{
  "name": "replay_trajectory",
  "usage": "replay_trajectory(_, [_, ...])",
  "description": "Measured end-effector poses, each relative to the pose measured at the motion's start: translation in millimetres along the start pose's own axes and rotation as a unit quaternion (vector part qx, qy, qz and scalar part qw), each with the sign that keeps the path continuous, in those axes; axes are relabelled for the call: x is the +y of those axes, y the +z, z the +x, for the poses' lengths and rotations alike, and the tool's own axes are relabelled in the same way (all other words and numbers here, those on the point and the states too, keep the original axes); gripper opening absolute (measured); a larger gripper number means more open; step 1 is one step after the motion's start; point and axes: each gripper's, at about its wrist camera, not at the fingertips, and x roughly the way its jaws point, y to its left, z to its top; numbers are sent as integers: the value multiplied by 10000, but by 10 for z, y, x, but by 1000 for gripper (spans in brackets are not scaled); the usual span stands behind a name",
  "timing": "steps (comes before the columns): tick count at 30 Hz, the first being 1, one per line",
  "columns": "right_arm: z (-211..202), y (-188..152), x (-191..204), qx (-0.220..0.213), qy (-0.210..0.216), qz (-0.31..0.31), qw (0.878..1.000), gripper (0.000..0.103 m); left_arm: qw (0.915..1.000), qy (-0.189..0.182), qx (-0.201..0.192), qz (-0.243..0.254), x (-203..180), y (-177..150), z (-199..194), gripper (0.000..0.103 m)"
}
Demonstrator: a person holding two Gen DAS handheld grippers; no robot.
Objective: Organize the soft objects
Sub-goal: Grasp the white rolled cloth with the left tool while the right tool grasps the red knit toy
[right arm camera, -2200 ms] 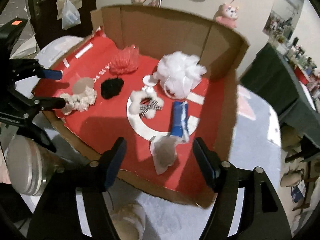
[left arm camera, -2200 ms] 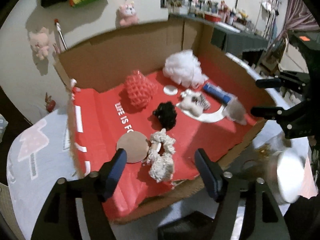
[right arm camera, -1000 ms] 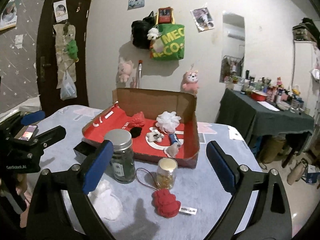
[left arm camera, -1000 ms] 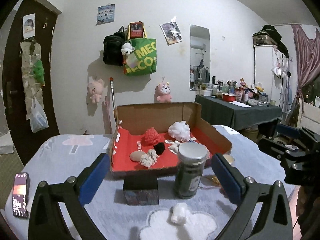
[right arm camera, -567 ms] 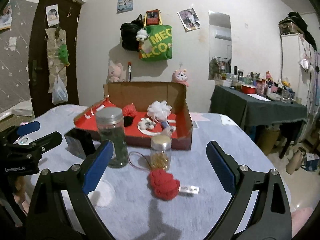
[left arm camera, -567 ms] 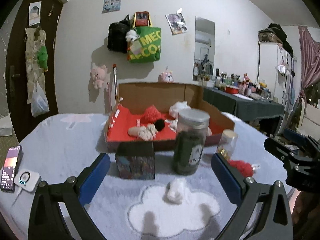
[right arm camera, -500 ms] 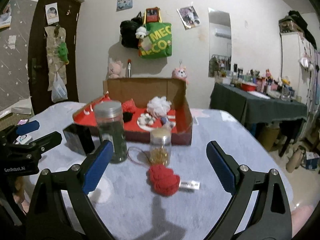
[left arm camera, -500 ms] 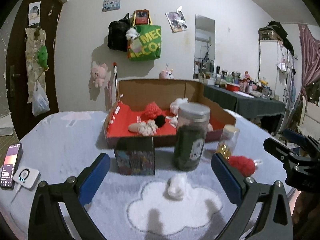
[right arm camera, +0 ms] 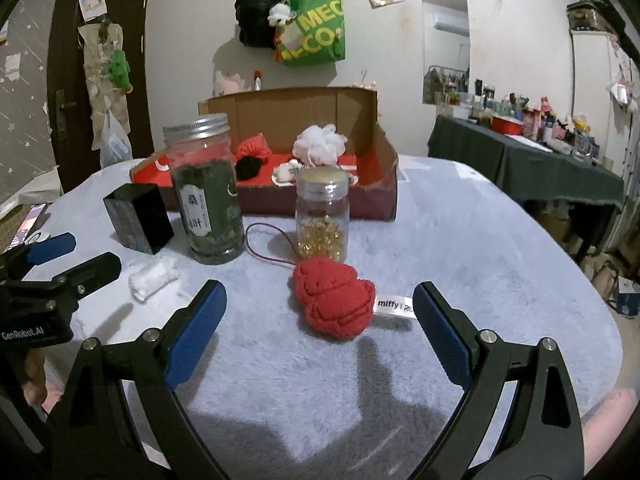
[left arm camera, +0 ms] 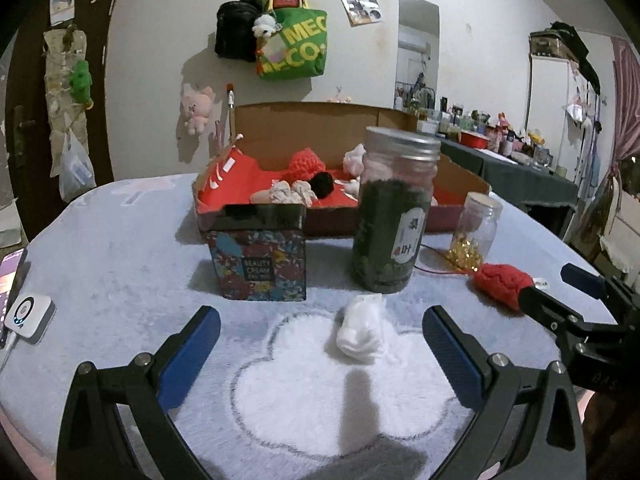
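A small white soft bundle (left arm camera: 362, 330) lies on the fluffy blue-grey cloth, just ahead of my open, empty left gripper (left arm camera: 320, 326); it also shows in the right wrist view (right arm camera: 152, 276). A red knitted soft toy (right arm camera: 332, 300) with a white tag lies between the fingers of my open, empty right gripper (right arm camera: 318, 298), a little ahead of them; it shows at the right in the left wrist view (left arm camera: 502, 280). A red-lined cardboard box (right arm camera: 384, 184) at the back holds several soft things, among them a white puff (right arm camera: 320, 144).
A tall dark-filled jar (left arm camera: 394, 208), a small glass jar of gold bits (right arm camera: 322, 216) with a red cord, and a patterned dark box (left arm camera: 258, 252) stand between the grippers and the cardboard box. A phone and a white device (left arm camera: 28, 314) lie at the left edge.
Both grippers have pulled back from over the cardboard box and dropped low to the table. The white bundle and the red toy now lie close ahead of the open fingers.
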Motion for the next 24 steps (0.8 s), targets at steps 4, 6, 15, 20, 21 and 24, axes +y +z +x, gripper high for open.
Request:
replay_trajectory(4, [93, 9, -33, 140, 4, -4, 9999, 96, 9997, -19, 192, 129, -53, 10, 93, 103])
replay_trajectory(6, [153, 28, -58, 239, 58, 18, 9997, 96, 9994, -22, 299, 159, -63, 21, 153, 103])
replay_trajectory(15, [423, 140, -128, 667, 111, -101, 9977, 95, 9964, -75, 782, 303, -78, 136, 406, 96])
replay_trajectory(20, [572, 166, -170, 986, 287, -102, 9947, 95, 9926, -302, 1107, 395, -90, 152, 545, 78])
replay_trajectory(21, [591, 162, -175, 1022, 339, -82, 9942, 94, 9916, -366, 1173, 411, -97, 148, 567, 72])
replay_trajectory(24, [642, 136, -195, 1191, 610, 54, 9910, 63, 9884, -534, 1357, 422, -91, 120, 621, 52])
